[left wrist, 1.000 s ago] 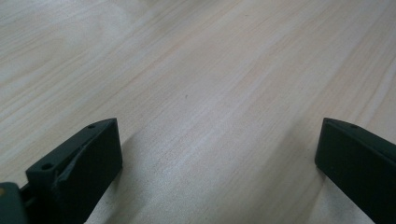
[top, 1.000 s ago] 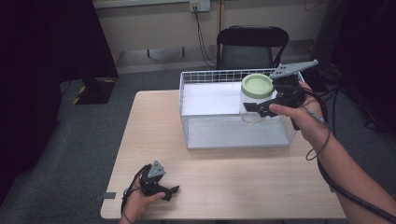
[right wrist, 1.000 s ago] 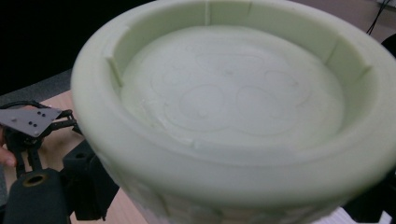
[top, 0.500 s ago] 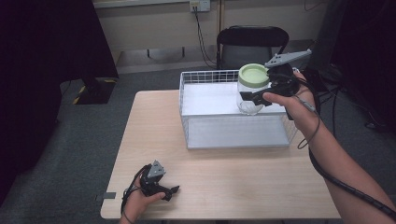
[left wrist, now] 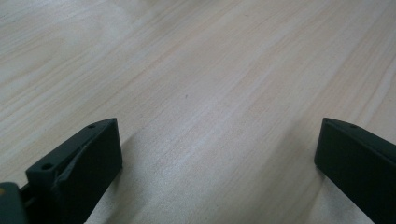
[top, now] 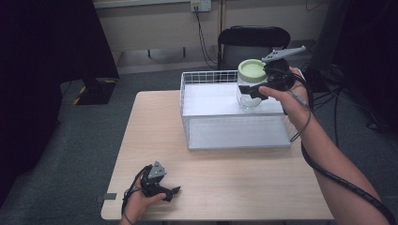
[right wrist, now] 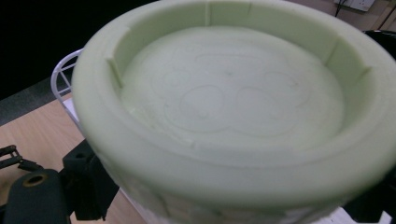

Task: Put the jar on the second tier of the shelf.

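Right hand-held gripper (top: 257, 92) raised over the far right part of a white wire basket (top: 234, 140), jaws pinching a clear glass jar (top: 248, 98) just under its pale green lid (top: 252, 70). Jar held upright in the air above the basket's white floor, near the far rim; seemingly empty, though hard to tell at this size. Grey three-cornered plate (top: 284, 54) jutting up and to the right above the right hand (top: 281, 93), with a black cable coiling down along the forearm. From the right gripper view, lid (right wrist: 233, 107) seen close from above, recessed top with faint embossed rings, basket rim (right wrist: 63, 70) curving at the left, and a black jaw pressed against the jar's side at lower left. Left hand-held gripper (top: 171, 191) resting low on the wooden bench (top: 234, 183) near its front left corner, well apart from the basket, gripped by the left hand (top: 141, 204). In the left gripper view, jaws spread wide with bare wood grain (left wrist: 210, 93) between them. Black chair (top: 253, 44) behind the bench's far side.
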The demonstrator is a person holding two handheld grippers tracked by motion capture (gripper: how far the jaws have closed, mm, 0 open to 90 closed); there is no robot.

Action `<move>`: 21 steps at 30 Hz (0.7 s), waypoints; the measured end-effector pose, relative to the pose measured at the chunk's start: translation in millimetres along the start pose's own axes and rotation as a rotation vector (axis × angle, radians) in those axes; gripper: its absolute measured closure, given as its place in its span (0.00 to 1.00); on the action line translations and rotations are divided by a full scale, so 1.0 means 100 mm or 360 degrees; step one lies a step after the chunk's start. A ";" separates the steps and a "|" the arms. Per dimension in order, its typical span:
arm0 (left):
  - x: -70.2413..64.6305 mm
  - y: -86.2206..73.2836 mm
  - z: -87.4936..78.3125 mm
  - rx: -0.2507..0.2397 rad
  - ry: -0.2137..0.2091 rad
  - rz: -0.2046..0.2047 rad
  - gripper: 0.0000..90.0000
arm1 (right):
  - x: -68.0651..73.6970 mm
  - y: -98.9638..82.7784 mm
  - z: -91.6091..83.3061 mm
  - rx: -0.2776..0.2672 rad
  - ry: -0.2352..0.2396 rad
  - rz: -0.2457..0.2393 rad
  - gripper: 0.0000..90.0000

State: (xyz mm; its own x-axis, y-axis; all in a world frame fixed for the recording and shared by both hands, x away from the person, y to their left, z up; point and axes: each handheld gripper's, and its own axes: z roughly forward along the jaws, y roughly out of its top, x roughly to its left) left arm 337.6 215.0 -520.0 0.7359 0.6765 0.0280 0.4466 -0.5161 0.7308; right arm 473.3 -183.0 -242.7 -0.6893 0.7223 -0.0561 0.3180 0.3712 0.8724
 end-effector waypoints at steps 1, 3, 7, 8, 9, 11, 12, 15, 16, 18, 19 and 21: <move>0.00 0.00 0.00 -0.0001 0.0000 0.0000 0.00 | -0.01 0.00 0.02 -0.0001 -0.0004 0.0001 0.12; 0.00 0.00 0.00 0.0001 0.0000 0.0000 0.00 | -0.02 0.00 0.04 0.0000 -0.0017 0.0009 0.12; 0.00 0.00 0.00 0.0001 0.0000 0.0000 0.00 | -0.06 -0.01 0.11 0.0009 -0.0037 0.0024 0.12; 0.00 0.00 0.00 0.0001 0.0000 0.0000 0.00 | -0.07 -0.01 0.13 0.0013 -0.0042 0.0026 0.12; 0.00 0.00 0.00 0.0000 0.0000 0.0000 0.00 | -0.08 -0.01 0.14 0.0013 -0.0050 0.0028 0.12; 0.00 0.00 0.00 0.0001 0.0000 0.0001 0.00 | -0.10 -0.02 0.17 0.0005 -0.0063 0.0042 0.12; 0.00 0.00 0.00 0.0001 0.0000 0.0000 0.00 | -0.12 -0.02 0.18 0.0004 -0.0064 0.0052 0.12; 0.00 0.00 0.00 0.0001 0.0000 0.0001 0.00 | -0.14 -0.03 0.23 0.0002 -0.0081 0.0061 0.12; 0.00 0.00 0.00 0.0001 0.0000 0.0001 0.00 | -0.15 -0.03 0.24 0.0000 -0.0083 0.0068 0.12; 0.00 0.00 0.00 0.0001 0.0000 0.0001 0.00 | -0.16 -0.03 0.25 -0.0007 -0.0079 0.0077 0.12; 0.00 0.00 0.00 0.0000 0.0000 0.0001 0.00 | -0.15 -0.03 0.25 -0.0009 -0.0081 0.0079 0.12; 0.00 0.00 0.00 0.0001 0.0000 0.0000 0.00 | -0.15 -0.03 0.27 -0.0021 -0.0071 0.0084 0.12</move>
State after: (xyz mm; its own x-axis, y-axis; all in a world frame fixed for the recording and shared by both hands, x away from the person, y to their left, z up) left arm 337.6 215.0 -519.9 0.7359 0.6765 0.0283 0.4469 -0.5167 0.7302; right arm 499.8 -179.6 -257.8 -0.6420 0.7661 -0.0311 0.3442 0.3243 0.8811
